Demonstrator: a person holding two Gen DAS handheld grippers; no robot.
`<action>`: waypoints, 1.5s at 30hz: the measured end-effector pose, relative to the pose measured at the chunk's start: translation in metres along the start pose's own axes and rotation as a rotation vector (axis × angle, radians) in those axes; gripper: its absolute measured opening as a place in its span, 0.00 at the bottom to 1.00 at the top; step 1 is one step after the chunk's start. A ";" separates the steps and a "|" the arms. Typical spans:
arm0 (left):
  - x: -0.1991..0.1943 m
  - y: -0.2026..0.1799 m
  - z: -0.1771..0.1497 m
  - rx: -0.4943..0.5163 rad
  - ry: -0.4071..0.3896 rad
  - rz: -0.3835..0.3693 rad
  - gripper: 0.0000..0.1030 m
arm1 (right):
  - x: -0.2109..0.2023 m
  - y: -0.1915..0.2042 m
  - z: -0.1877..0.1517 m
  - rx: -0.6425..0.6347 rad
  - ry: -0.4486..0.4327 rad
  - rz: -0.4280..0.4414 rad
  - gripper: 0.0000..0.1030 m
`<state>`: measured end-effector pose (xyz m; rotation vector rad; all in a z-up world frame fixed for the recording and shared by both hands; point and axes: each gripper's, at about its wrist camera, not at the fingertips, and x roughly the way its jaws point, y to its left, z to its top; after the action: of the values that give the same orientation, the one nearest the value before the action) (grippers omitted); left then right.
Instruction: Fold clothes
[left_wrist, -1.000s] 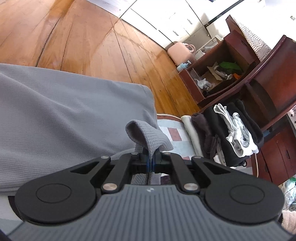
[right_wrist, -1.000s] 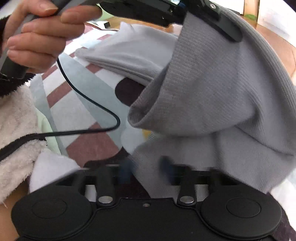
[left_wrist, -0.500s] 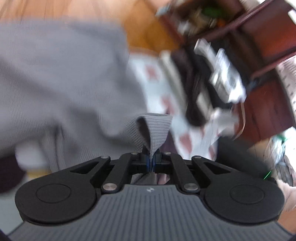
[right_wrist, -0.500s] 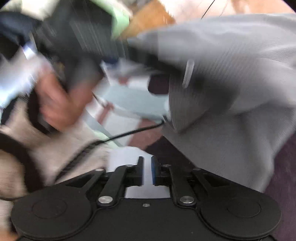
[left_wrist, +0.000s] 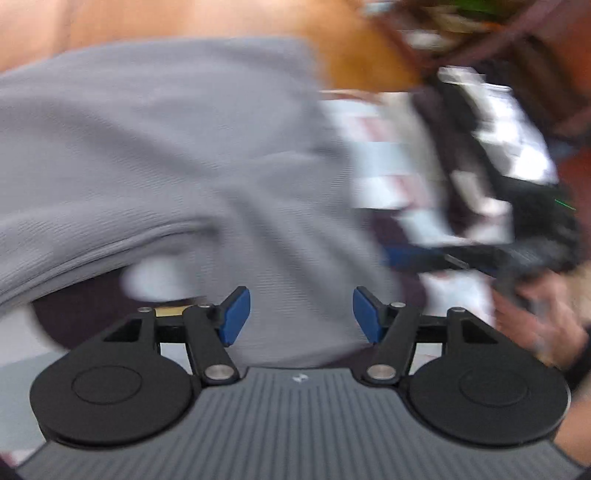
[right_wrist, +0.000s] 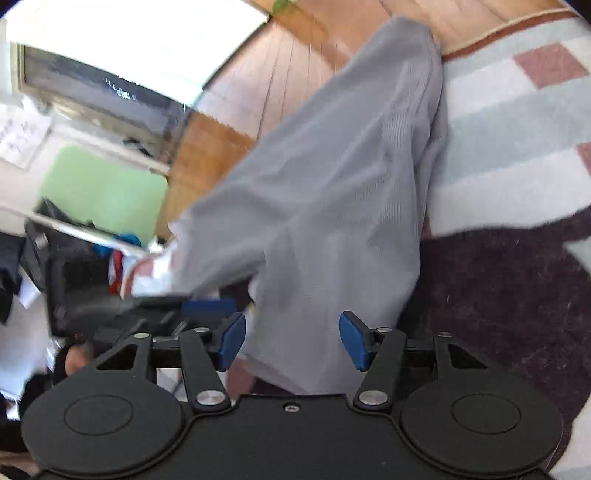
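A grey ribbed garment (left_wrist: 166, 147) lies spread over the rug and the wooden floor; this view is blurred by motion. My left gripper (left_wrist: 301, 317) hangs just above the garment's near edge. Its jaws are opening and the blue pads stand apart from the cloth. In the right wrist view the same garment (right_wrist: 351, 166) runs from the top right down to my right gripper (right_wrist: 291, 339). The right jaws are opening too, with cloth lying between the pads but not pressed. A hand (left_wrist: 535, 321) holds the right gripper at the right edge.
A patterned rug (right_wrist: 517, 110) with a dark purple patch (right_wrist: 498, 295) lies under the garment, bordered by wooden floor (right_wrist: 288, 74). A blurred stack of folded clothes (left_wrist: 498, 147) sits by a dark wooden cabinet (left_wrist: 535, 37). Clutter and a green panel (right_wrist: 103, 184) are at the left.
Both grippers were shut on folds of the grey cloth and have let go, jaws now apart. The left tipped downward toward the garment. The right rolled and swung sideways.
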<state>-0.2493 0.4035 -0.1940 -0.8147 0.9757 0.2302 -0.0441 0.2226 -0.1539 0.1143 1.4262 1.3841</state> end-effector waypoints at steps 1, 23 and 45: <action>0.008 0.006 0.000 -0.015 0.016 0.021 0.59 | 0.004 -0.001 -0.003 -0.004 0.022 0.000 0.60; 0.028 0.028 -0.017 -0.114 0.099 -0.058 0.34 | -0.011 -0.023 -0.038 0.045 0.124 -0.147 0.64; 0.004 0.077 0.073 -0.444 -0.228 -0.321 0.30 | 0.013 0.044 0.134 -0.164 -0.212 -0.188 0.24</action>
<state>-0.2396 0.5071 -0.2146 -1.3067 0.5719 0.2586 0.0203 0.3329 -0.0918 0.0187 1.1147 1.2873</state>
